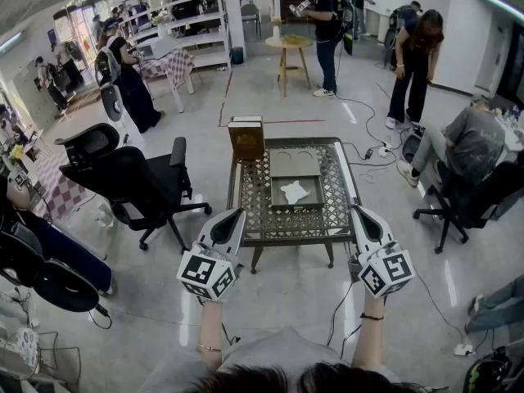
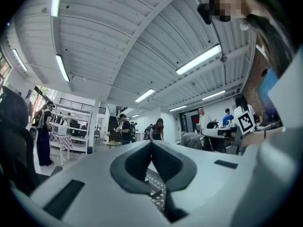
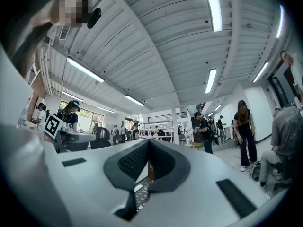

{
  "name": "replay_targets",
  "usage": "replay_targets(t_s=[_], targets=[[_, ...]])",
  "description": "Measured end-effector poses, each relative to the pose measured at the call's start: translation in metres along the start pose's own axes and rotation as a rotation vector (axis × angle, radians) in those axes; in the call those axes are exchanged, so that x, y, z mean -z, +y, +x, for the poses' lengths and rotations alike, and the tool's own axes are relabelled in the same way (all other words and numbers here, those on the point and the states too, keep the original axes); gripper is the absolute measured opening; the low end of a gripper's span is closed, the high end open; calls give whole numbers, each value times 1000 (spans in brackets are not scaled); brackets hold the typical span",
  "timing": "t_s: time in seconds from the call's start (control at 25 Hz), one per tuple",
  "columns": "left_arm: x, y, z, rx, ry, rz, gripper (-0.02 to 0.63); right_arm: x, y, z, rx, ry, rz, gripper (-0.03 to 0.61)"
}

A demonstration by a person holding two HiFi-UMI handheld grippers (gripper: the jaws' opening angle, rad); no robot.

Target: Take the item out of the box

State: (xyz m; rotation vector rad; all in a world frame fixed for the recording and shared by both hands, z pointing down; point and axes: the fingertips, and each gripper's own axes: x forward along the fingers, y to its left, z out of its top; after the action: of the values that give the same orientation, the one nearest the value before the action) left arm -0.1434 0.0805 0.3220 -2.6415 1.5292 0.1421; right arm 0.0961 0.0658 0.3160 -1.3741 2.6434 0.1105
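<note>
An open grey box point(image 1: 277, 196) lies on the low lattice-top table point(image 1: 332, 199), its lid point(image 1: 295, 164) flat just behind it. A crumpled white item point(image 1: 294, 191) rests inside the box. My left gripper point(image 1: 237, 214) hovers at the table's near left corner, jaws shut and empty. My right gripper point(image 1: 358, 210) hangs by the near right corner, also shut on nothing. In the left gripper view the left gripper point(image 2: 151, 142) points level across the room, pads together. In the right gripper view the right gripper point(image 3: 148, 141) does the same, and a strip of the table shows below the pads.
A brown carton point(image 1: 246, 137) stands upright at the table's far left corner. A black office chair point(image 1: 139, 178) sits left of the table. At the right a seated person point(image 1: 475, 150) is close to the table, with cables point(image 1: 372, 150) on the floor. Several people stand further back.
</note>
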Motion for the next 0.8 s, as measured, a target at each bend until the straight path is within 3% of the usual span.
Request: replay_targets(t_s=[0.8], targets=[[2,-22,5,-18,23,-3,17,4,-9,-5,-55,32,26,20]])
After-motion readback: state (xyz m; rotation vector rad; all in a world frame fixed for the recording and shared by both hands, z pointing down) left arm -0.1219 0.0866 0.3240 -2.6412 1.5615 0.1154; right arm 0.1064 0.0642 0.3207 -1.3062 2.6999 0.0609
